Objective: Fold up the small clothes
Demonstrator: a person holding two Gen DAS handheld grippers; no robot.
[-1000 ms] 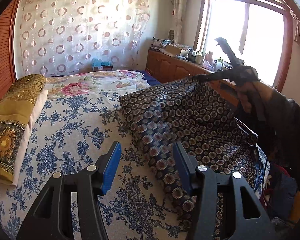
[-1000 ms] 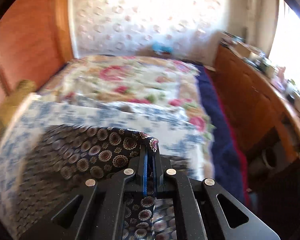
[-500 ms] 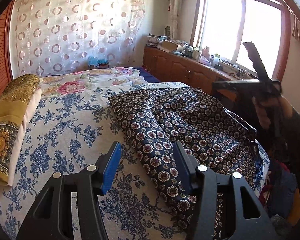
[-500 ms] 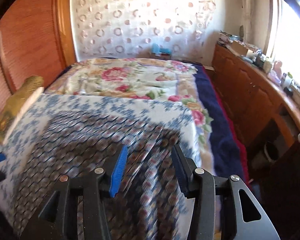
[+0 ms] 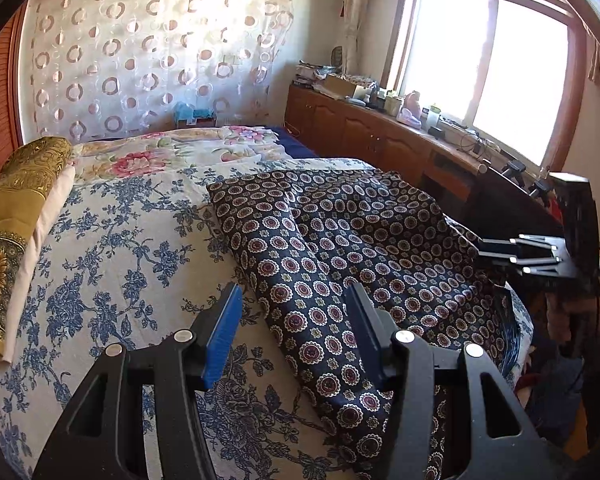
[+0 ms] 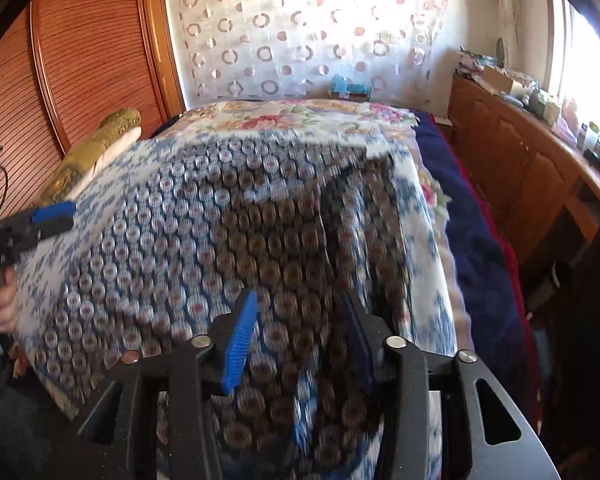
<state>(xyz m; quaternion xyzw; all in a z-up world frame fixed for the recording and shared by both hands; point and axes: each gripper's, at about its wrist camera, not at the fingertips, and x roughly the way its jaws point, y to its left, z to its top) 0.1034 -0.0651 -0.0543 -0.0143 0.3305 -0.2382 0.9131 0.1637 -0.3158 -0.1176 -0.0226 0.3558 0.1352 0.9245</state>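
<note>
1. In the left wrist view, the left gripper [image 5: 292, 332] fills the bottom of the frame with its jaws apart; nothing is pinched between the 2 blue pads.
2. The dark patterned garment [image 5: 340, 248] lies spread on the bed, running from the center of that frame down to the bottom right. Its left edge passes under the gap between the left gripper's jaws, and I cannot tell whether the fingers touch the cloth.
3. The bed is covered with a blue floral bedsheet [image 5: 112, 248] that takes up the left and center of the frame.
4. A yellow pillow [image 5: 16, 216] sits at the left edge, and a pink floral blanket [image 5: 172, 152] lies beyond the bedsheet in the upper center.
5. The right gripper [image 5: 512, 252] shows at the right edge of the left wrist view, over the garment's right side.
6. In the right wrist view, the right gripper [image 6: 300, 340] sits at the bottom center. Its jaws have just been opening, then eased slightly inward, and now stand apart with no cloth clamped.
7. The garment [image 6: 220, 248] is motion-blurred there, covering the center of the frame below and behind the open jaws.
8. The left gripper [image 6: 44, 220] appears at the left edge, held by a hand [image 6: 2, 300].
9. A wooden cabinet [image 6: 520, 168] runs along the right side.
</note>
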